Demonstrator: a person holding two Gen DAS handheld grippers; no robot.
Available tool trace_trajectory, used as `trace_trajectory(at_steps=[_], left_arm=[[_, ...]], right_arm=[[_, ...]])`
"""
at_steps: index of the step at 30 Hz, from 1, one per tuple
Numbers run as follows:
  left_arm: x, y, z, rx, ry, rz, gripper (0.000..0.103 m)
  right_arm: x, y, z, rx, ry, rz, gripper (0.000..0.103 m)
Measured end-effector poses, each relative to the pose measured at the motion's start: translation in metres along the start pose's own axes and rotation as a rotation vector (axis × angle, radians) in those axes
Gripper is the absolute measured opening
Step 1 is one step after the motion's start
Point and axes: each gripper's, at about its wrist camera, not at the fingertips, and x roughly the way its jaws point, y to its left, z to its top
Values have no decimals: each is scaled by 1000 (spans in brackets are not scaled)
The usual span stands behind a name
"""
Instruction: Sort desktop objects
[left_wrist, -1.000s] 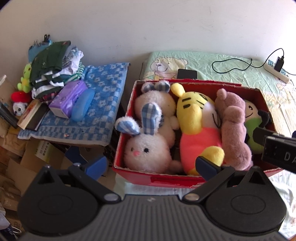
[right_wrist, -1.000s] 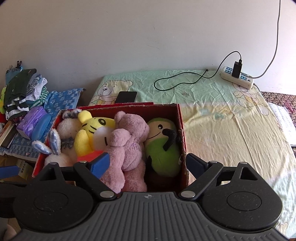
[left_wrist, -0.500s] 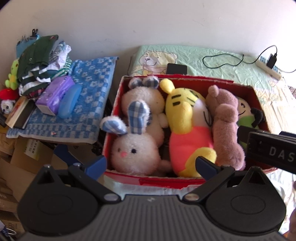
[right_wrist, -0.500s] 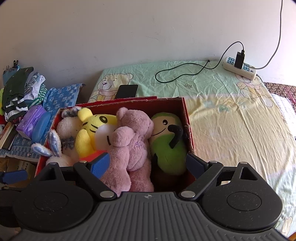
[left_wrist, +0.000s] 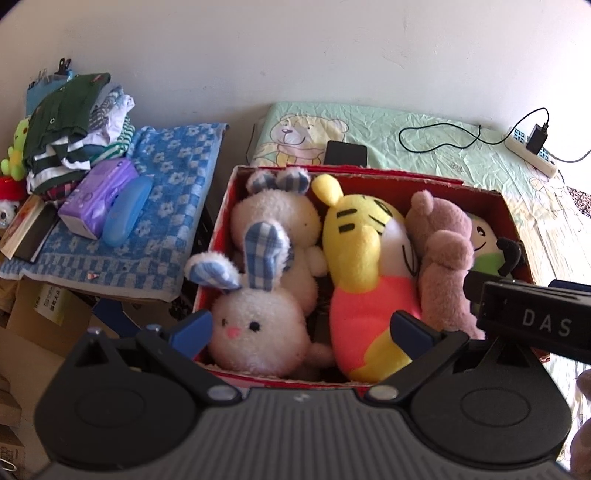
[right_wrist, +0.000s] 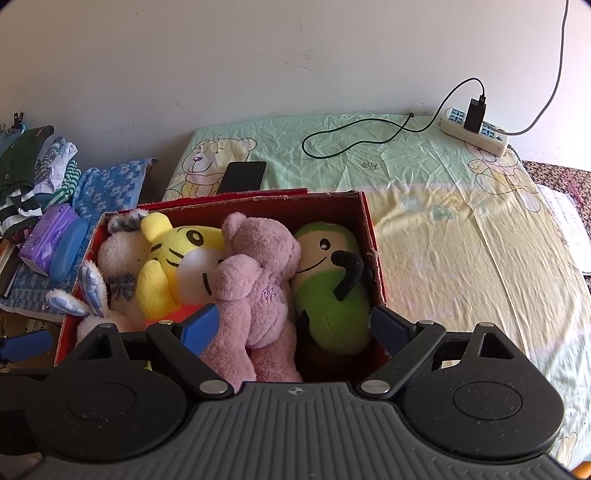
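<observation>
4 plush toys fill the red cardboard box (right_wrist: 371, 254); both tools, left tool (left_wrist: 301, 328) and right tool (right_wrist: 295, 326), wide, empty; black phone (right_wrist: 242, 176) remains.

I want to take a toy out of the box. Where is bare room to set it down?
The bed sheet is bare right of the red box, below the power strip and cable. The box is packed; the blue towel is crowded with clothes, a tissue pack and a blue case.
</observation>
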Motion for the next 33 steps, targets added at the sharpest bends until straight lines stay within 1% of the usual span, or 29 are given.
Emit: trace_trajectory(at_steps=[4,7,13,16,19,22,33], left_arm=[[2,-1,3,-1,5,15,102],[5,-1,2,6,14,41,102],[10,2,3,3,25,46,102],[15,3,4,12,44,60,102],[19,5,7,17,69,54,102],[21,3,8,29,81,69,102],[25,1,11,35,97,42,102]], right_arm=[[1,-1,1,9,1,5,91],[2,-1,3,7,-1,3,91],[5,4,2,-4,5,10,91],[7,5,4,2,6,10,91],[7,6,5,2,3,7,91],[9,7,6,1,10,4,91],[13,1,6,30,29,2,91]])
